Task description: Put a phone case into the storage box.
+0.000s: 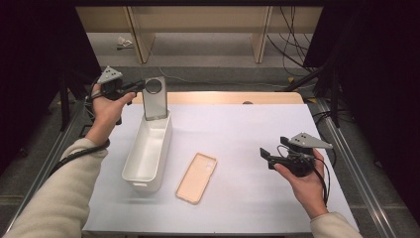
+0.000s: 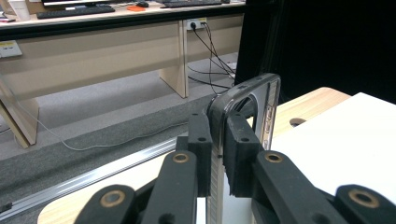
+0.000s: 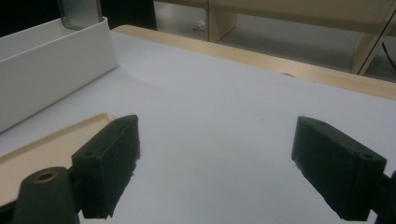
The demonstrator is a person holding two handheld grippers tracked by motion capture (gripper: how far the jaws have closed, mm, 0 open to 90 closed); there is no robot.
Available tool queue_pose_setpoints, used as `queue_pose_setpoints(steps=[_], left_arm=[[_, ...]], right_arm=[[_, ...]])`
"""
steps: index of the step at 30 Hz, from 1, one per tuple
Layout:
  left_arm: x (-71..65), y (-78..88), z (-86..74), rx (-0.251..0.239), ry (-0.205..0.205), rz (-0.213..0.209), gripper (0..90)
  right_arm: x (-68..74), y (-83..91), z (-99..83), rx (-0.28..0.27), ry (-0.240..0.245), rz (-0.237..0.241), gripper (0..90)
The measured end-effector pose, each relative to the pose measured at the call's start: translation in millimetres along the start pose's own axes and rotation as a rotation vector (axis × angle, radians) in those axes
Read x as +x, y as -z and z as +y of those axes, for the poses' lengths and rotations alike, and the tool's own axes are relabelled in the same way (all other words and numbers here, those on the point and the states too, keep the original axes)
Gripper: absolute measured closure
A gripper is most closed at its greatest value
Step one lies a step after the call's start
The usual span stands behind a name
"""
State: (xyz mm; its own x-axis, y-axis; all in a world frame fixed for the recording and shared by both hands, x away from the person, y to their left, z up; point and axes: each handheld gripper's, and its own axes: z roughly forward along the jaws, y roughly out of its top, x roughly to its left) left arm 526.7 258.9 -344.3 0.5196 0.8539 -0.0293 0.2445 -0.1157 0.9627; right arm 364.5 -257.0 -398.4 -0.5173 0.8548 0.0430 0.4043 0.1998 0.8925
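At the upper left of the high view, the left gripper (image 1: 140, 87) pinches a phone (image 1: 155, 98) upright, its lower end inside the white bin (image 1: 147, 153). The right gripper (image 1: 266, 157) hovers spread at the right, near the beige case (image 1: 196, 177) on the table (image 1: 247, 129)

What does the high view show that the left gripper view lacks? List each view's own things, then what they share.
High view alone: the white bin, the beige phone case flat on the white mat, and the right gripper, jaws apart, empty. Left gripper view alone: the desk with keyboards behind. Both: the left gripper clamped on the upright phone.
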Motion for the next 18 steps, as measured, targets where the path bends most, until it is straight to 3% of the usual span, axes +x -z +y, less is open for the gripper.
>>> queue_pose_setpoints(steps=[18], left_arm=[[4.8,-10.2,-8.5,0.03,0.0,0.004,82.0]], right_arm=[[0.0,-0.3,-0.1,0.0,0.004,0.001,16.2]])
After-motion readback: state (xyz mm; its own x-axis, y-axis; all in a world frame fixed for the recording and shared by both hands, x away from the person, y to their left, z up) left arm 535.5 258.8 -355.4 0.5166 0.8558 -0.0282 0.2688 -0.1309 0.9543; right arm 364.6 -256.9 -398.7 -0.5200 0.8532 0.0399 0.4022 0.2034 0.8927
